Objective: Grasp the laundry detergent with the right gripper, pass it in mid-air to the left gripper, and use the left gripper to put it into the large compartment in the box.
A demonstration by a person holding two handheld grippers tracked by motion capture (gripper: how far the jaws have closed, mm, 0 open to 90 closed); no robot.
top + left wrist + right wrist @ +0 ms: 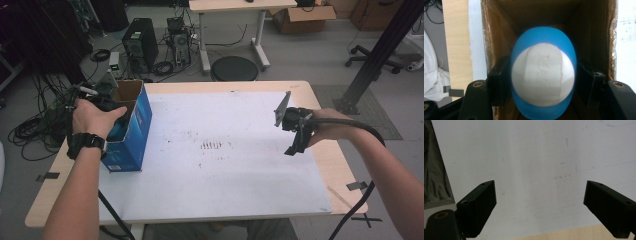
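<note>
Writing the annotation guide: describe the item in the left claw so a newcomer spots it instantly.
Start at the white mat and go to the open blue box at its left edge. Inside its cardboard mouth, the left claw pinches a blue egg-shaped object with a round white face bearing faint embossing, the sole rounded item there.

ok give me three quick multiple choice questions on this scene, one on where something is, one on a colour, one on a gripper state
1. Where is the blue box?
A. at the left edge of the white sheet
B. in the middle of the table
C. on the floor

2. What colours is the egg-shaped object held in the left gripper?
A. red and black
B. blue and white
C. all green

3. How does the right gripper stand?
A. shut on a pen
B. shut on nothing
C. open, holding nothing

Answers:
1 A, the high view shows the box by the person's left hand at the sheet's left edge.
2 B, the left gripper view shows a blue shell with a white face.
3 C, its jaws stand wide apart over bare sheet.
</note>
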